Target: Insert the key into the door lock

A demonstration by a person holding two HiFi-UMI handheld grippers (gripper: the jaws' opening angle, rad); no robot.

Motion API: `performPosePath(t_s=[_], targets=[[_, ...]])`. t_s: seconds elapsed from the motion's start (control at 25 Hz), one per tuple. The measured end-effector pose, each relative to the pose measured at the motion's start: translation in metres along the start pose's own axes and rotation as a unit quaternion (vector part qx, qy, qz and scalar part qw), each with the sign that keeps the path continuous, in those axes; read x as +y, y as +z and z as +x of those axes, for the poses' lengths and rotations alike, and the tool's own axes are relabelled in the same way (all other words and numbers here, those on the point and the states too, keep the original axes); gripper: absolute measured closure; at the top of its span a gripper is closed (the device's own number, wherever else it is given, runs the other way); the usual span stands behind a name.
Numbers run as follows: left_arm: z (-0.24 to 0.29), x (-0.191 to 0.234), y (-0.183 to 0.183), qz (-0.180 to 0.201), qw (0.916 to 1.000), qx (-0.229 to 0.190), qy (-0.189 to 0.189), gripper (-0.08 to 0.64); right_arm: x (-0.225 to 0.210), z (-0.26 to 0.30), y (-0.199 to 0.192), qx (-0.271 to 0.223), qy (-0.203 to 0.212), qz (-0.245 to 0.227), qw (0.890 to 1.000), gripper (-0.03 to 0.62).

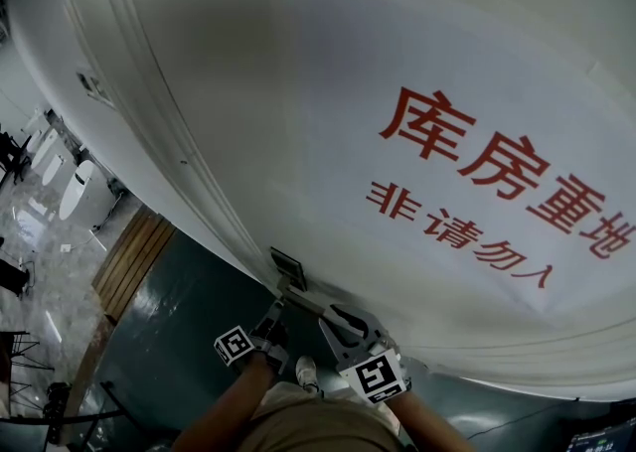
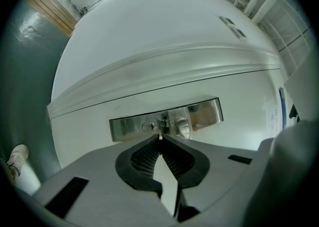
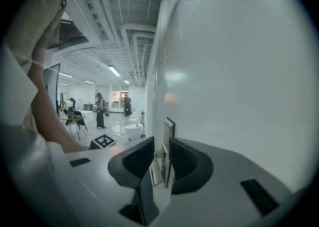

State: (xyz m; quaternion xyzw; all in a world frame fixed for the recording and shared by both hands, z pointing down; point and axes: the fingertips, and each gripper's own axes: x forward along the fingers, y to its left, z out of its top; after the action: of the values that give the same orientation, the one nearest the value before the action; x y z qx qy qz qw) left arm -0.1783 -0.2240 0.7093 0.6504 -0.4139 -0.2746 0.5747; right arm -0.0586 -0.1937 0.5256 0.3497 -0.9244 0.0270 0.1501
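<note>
Left hand-held gripper (image 2: 160, 141): clenched on the key (image 2: 160, 136), jaws fully together, only the thin metal tip poking out past the black ribbed pads. Aimed almost level at the steel lock plate (image 2: 204, 113) on the white door (image 1: 298, 92). Key tip close in front of the plate, a little right of the oval keyhole (image 2: 149, 126) and slightly below it; not yet in the lock. Touching the plate or just short of it: cannot tell.

Right hand-held gripper (image 3: 161, 143): grasping the door handle (image 3: 155, 173), the silver lever lying between narrowly parted pads, with the lock plate edge-on just beyond.

In the head view, both hand-held grippers close together at the lock, near the door's edge next to the frame moulding (image 1: 169, 142), marker cubes turned toward the camera, bare forearms behind them. Large red characters (image 1: 497, 162) printed across the door, well apart from the lock. Dark green floor (image 1: 169, 341) beneath, a white shoe (image 1: 307, 373) between the forearms. Far off in the right gripper view, people standing in a bright hall.
</note>
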Motion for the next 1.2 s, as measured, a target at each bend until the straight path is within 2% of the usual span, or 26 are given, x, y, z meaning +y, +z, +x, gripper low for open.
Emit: performPosePath(t_s=[0.48, 1.2], targets=[[0.005, -0.002, -0.003, -0.028, 0.9995, -0.01, -0.011, 0.528, 0.0, -0.005, -0.011, 0.007, -0.006, 0.009, 1.0, 0.494], [0.01, -0.001, 0.001, -0.048, 0.9979, -0.029, -0.031, 0.528, -0.003, -0.004, -0.018, 0.022, -0.006, 0.011, 1.0, 0.494]])
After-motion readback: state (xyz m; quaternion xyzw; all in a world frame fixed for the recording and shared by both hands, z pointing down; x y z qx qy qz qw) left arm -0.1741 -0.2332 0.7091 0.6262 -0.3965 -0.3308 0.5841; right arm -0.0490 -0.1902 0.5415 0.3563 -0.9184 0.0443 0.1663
